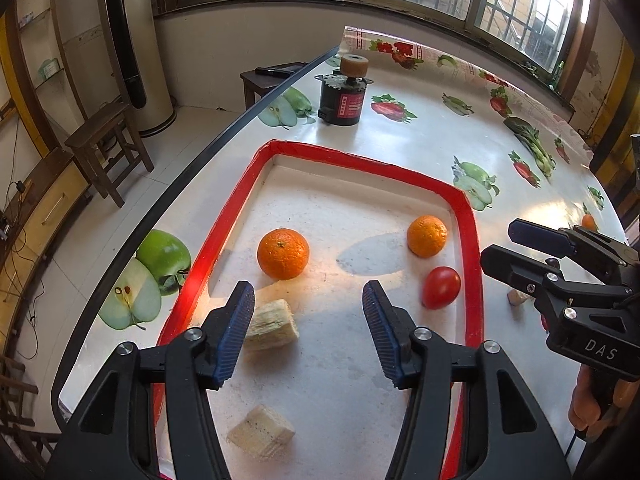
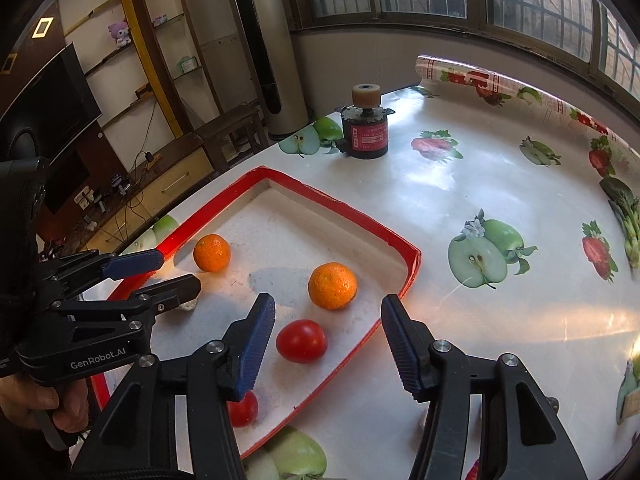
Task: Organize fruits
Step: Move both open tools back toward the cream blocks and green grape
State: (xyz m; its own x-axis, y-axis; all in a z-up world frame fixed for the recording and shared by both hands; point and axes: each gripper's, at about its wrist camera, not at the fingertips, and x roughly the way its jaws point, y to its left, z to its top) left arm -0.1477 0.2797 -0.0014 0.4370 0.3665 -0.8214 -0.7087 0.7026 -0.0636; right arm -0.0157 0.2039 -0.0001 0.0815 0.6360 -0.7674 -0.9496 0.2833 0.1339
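Observation:
A red-rimmed white tray (image 1: 360,162) (image 2: 332,202) holds two oranges (image 1: 283,254) (image 1: 427,236), a red tomato (image 1: 441,287) and two pale cut fruit pieces (image 1: 272,325) (image 1: 262,432). My left gripper (image 1: 308,328) is open and empty above the tray, near the upper cut piece. My right gripper (image 2: 328,344) is open and empty over the tray's right corner, with the tomato (image 2: 301,340) between its fingers' line. A second tomato (image 2: 244,408) lies partly hidden under its left finger. Each gripper shows in the other's view: the right (image 1: 508,246), the left (image 2: 176,272).
A black cylindrical motor (image 1: 342,100) (image 2: 366,130) with a tan top stands at the table's far side. A small cut piece (image 1: 517,297) lies on the fruit-print tablecloth right of the tray. A rolled cloth (image 1: 400,46) lies at the far edge. Wooden stools stand left.

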